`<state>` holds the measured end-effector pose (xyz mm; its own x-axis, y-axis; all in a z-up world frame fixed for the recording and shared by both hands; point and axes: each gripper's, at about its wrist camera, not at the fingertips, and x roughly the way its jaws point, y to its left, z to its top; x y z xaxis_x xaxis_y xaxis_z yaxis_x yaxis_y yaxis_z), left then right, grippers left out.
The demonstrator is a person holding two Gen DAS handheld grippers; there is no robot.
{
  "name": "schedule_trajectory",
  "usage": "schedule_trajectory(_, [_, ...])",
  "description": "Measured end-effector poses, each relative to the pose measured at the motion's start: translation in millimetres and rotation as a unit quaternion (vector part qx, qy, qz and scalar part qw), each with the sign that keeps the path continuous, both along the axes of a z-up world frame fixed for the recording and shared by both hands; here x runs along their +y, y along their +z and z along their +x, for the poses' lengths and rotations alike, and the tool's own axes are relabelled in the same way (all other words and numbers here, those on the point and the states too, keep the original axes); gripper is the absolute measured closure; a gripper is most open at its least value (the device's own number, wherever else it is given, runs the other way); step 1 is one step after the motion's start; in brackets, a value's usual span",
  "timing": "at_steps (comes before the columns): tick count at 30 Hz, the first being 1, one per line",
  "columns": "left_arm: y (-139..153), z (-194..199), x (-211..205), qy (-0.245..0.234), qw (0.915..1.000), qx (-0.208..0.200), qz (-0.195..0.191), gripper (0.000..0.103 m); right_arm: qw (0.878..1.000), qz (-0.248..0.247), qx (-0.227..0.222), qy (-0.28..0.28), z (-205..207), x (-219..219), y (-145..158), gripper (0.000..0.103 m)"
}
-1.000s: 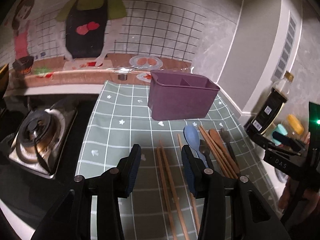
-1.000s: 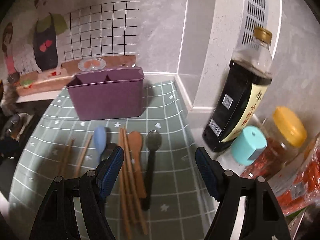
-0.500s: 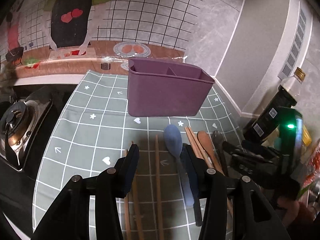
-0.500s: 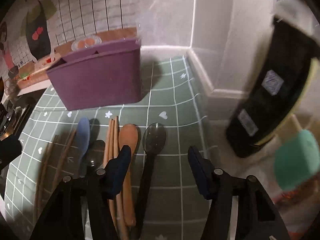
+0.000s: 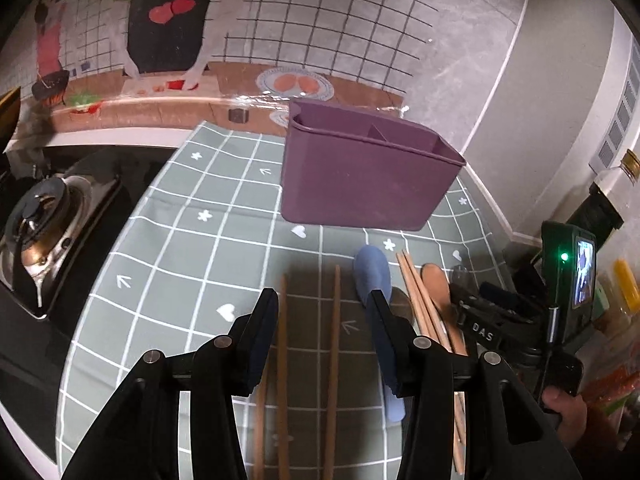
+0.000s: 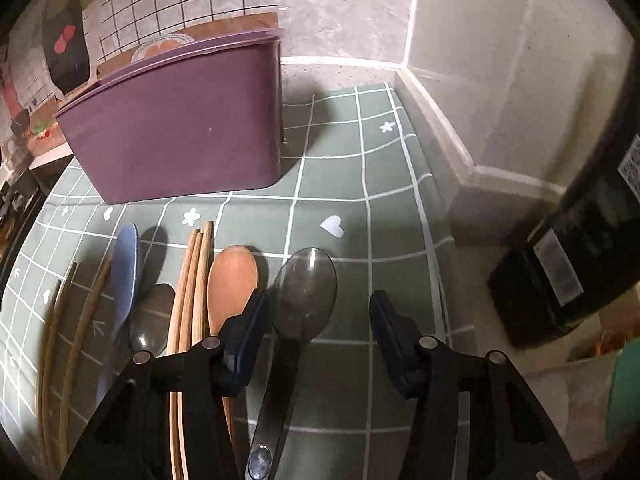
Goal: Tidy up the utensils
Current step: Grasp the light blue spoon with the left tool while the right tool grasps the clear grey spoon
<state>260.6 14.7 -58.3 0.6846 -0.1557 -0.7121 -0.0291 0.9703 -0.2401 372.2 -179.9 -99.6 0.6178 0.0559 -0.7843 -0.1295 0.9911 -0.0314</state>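
Observation:
A purple utensil holder (image 5: pixel 360 184) (image 6: pixel 180 132) with a divider stands at the back of the green checked mat (image 5: pixel 192 264). Utensils lie side by side in front of it. My left gripper (image 5: pixel 324 320) is open low over two brown chopsticks (image 5: pixel 336 320), with a blue spoon (image 5: pixel 372 276) just beyond its right finger. My right gripper (image 6: pixel 320 328) straddles a dark translucent spoon (image 6: pixel 308 288). Its jaws are closing and the pads do not press on the spoon. To the left of that spoon lie a wooden spoon (image 6: pixel 232 280), pale chopsticks (image 6: pixel 192 280), a second dark spoon (image 6: pixel 150 320) and the blue spoon (image 6: pixel 126 272).
A gas burner (image 5: pixel 36 220) sits left of the mat. A dark sauce bottle (image 6: pixel 580 260) and a teal-lidded jar (image 6: pixel 624 392) stand close on the right, by the wall corner (image 6: pixel 440 128). A hand (image 5: pixel 560 404) holds the right gripper's housing (image 5: pixel 484 332).
Both grippers have come down and forward toward the utensils. The left now hangs over the brown chopsticks. The right jaws have narrowed around the dark spoon.

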Motion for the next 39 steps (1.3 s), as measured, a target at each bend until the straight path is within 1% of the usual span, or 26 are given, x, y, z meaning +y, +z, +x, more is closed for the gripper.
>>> schedule_trajectory(1, [-1.0, 0.6, -2.8, -0.006, 1.0, 0.001, -0.001, 0.056, 1.0, 0.001, 0.0, 0.003, -0.1, 0.4, 0.1, 0.063])
schedule_trajectory(2, [-2.0, 2.3, -6.4, -0.014, 0.9999, 0.003, -0.002, 0.056, 1.0, 0.001, 0.0, 0.006, -1.5, 0.3, 1.1, 0.072])
schedule_trajectory(3, [-2.8, 4.1, -10.0, -0.021, 0.9998, 0.005, -0.002, 0.056, 1.0, -0.002, 0.001, 0.008, -1.4, 1.6, 2.7, 0.072])
schedule_trajectory(7, [-7.3, 14.8, -22.7, -0.055, 0.9983, 0.016, -0.012, 0.056, 1.0, 0.011, -0.022, -0.002, -13.6, -3.4, 20.5, 0.072])
schedule_trajectory(12, [-14.9, 34.5, -32.1, -0.073, 0.9967, 0.024, -0.028, 0.056, 0.997, 0.047, -0.049, -0.026, -36.5, -17.1, 45.8, 0.072])
schedule_trajectory(14, [-17.9, 44.6, -36.5, -0.077, 0.9958, 0.029, -0.04, 0.056, 0.996, 0.054, -0.056, -0.033, -41.5, -21.4, 51.5, 0.072])
schedule_trajectory(18, [-26.0, 59.6, -49.2, -0.078, 0.9964, 0.025, -0.023, 0.056, 0.994, 0.056, -0.076, -0.046, -58.7, -28.6, 61.6, 0.072])
schedule_trajectory(22, [-34.4, 71.5, -55.5, -0.064, 0.9976, 0.027, -0.005, 0.056, 0.994, 0.05, -0.086, -0.047, -67.9, -30.6, 66.3, 0.072])
schedule_trajectory(29, [-47.8, 77.9, -55.7, -0.049, 0.9978, 0.04, 0.021, 0.056, 0.994, 0.043, -0.094, -0.044, -68.6, -31.3, 68.5, 0.072])
schedule_trajectory(32, [-50.7, 80.7, -56.6, -0.045, 0.9977, 0.044, 0.023, 0.056, 0.994, 0.037, -0.097, -0.04, -69.0, -28.1, 69.8, 0.072])
schedule_trajectory(36, [-57.5, 84.9, -57.2, -0.045, 0.9971, 0.059, 0.016, 0.058, 0.994, 0.033, -0.099, -0.034, -67.1, -23.0, 70.7, 0.072])
schedule_trajectory(38, [-57.8, 86.7, -59.7, -0.049, 0.9969, 0.06, 0.017, 0.061, 0.994, 0.032, -0.099, -0.031, -66.7, -21.6, 70.5, 0.072])
schedule_trajectory(39, [-58.1, 88.1, -60.8, -0.05, 0.9967, 0.061, 0.019, 0.065, 0.994, 0.032, -0.099, -0.03, -66.6, -21.1, 70.6, 0.072])
